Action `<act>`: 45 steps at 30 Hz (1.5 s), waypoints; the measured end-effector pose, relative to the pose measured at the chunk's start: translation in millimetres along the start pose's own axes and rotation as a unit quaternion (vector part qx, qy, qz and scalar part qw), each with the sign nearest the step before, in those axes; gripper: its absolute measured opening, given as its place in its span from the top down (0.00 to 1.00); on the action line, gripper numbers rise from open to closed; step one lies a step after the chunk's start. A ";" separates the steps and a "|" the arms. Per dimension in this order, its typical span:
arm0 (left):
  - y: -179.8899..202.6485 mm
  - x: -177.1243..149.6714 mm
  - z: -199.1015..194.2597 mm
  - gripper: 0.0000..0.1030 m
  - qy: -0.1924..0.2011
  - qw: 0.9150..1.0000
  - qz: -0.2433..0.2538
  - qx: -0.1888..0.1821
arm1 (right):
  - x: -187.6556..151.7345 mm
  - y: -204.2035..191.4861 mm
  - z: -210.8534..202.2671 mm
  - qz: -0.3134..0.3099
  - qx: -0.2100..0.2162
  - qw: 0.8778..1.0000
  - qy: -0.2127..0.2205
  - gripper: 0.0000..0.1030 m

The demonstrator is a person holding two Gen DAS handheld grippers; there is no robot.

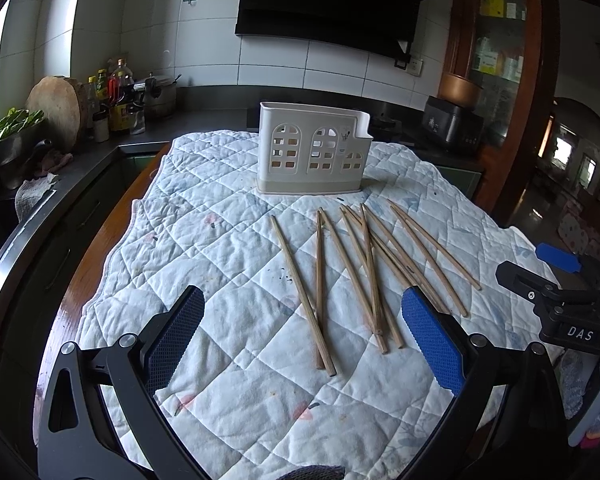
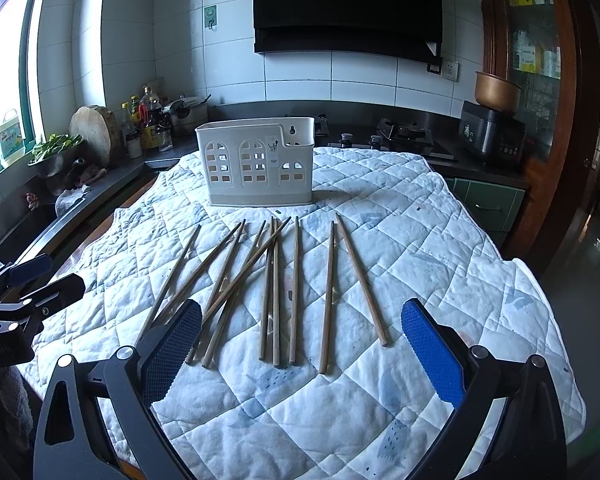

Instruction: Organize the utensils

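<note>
Left wrist: your left tool point(image 1: 302, 332) gapes empty over the loose wooden chopsticks point(image 1: 354, 276) on the white quilted cloth point(image 1: 228, 240); "DAS" reads on your right tool | Right wrist: your right tool point(image 2: 302, 338) gapes empty; cream arch-windowed plastic holder point(image 2: 256, 162) beyond, its sticker illegible.

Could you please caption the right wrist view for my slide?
Open right gripper hovers over wooden chopsticks before a white holder.
</note>
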State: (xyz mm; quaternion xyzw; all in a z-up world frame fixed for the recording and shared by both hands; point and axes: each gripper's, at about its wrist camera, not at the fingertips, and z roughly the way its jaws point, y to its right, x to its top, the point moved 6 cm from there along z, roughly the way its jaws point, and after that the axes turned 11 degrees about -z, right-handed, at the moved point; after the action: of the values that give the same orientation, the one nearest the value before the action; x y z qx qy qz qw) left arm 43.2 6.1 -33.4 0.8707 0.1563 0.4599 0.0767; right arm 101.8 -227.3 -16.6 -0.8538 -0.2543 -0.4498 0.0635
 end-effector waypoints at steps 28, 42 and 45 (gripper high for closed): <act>1.4 -4.7 6.7 0.05 -0.014 1.000 -0.003 -0.001 | -0.3 -1.5 2.3 -0.002 0.001 1.000 -0.001 0.06; 0.3 -2.9 10.9 0.05 -0.022 1.000 -0.015 0.000 | 1.5 -2.3 8.5 -0.008 0.011 1.000 -0.001 0.06; -3.8 -2.5 13.9 0.05 -0.026 0.999 -0.026 0.005 | 0.9 -1.6 9.8 -0.008 0.015 1.000 -0.002 0.06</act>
State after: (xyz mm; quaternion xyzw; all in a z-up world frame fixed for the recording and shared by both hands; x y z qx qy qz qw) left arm 52.6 8.9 -44.2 0.8784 0.1788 0.4344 0.0886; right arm 108.7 -222.3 -21.8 -0.8515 -0.2678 -0.4450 0.0719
